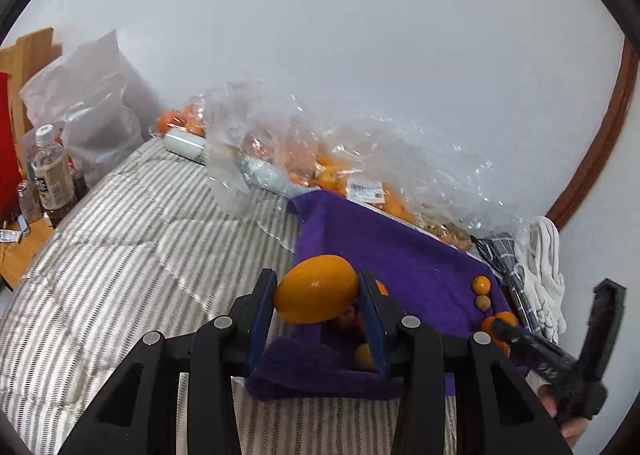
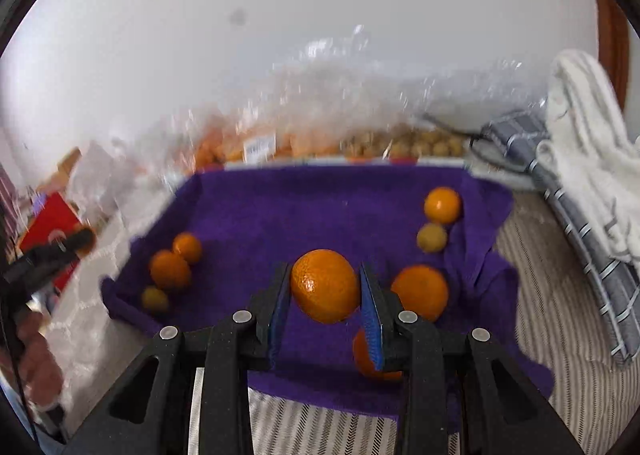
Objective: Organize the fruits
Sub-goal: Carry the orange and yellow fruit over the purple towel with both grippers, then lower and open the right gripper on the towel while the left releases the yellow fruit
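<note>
Two grippers loaded | left gripper (image 1: 318, 291) clamped oval fruit (image 1: 316, 289) | right gripper (image 2: 325, 287) clamped orange (image 2: 325, 286) | advised setting each gently beside its kind on purple cloth (image 2: 320, 207).

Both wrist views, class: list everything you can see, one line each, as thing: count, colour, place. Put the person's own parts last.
held fruit: two, orange, one in each gripper; the other
loose oranges: at least five, orange, on the cloth
small round fruits: two, yellowish, on the cloth
purple cloth: one, spread over the striped bedding
clear plastic bags: several, holding orange fruit, behind the cloth
bottle: one, clear with label, far left
towel: one, white, far right
checked cloth: one, grey, beside the towel
left gripper: black, blue pads, shut on fruit
right gripper: same, shut on fruit
</note>
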Demonstrator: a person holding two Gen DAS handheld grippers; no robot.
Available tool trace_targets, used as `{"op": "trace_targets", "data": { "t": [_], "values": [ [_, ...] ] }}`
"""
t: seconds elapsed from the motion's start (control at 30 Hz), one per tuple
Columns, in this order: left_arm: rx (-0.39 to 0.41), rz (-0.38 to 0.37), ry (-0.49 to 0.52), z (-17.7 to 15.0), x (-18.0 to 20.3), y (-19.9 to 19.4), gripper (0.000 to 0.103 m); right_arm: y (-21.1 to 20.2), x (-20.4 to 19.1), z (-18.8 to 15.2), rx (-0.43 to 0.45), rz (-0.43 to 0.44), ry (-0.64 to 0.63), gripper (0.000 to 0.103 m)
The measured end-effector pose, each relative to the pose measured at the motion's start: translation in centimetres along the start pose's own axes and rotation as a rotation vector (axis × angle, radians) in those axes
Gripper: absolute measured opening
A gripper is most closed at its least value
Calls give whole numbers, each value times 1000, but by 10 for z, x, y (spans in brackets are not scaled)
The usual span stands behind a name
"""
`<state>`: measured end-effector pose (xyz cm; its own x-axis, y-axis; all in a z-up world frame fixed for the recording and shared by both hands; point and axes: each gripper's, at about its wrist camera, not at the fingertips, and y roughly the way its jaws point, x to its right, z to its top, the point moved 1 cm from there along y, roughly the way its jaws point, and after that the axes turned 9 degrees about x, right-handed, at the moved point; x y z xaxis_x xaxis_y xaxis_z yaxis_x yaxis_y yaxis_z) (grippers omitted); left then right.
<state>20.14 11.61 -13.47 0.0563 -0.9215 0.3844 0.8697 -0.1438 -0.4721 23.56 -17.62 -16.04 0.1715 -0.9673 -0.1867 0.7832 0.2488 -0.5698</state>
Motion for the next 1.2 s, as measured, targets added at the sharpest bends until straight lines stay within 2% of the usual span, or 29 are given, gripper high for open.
{"op": "trace_targets", "data": {
  "t": [0.23, 0.33, 0.53, 0.87, 1.2],
  "values": [
    [-93, -17, 32, -16, 15, 17, 39, 8, -18, -13, -34, 12, -72, 33],
    [-110, -15, 58, -22, 22, 22, 39, 11, -21, -16, -46, 3, -86, 33],
    [-63, 34, 168, -31, 37, 27, 39, 19, -20, -19, -78, -1, -64, 33],
    [-82, 49, 236, -39, 48, 38, 39, 25, -21, -22, -113, -13, -54, 33],
    [-82, 41, 212, -39, 46, 40, 39, 29, -24, -24, -121, -22, -71, 33]
  ]
}}
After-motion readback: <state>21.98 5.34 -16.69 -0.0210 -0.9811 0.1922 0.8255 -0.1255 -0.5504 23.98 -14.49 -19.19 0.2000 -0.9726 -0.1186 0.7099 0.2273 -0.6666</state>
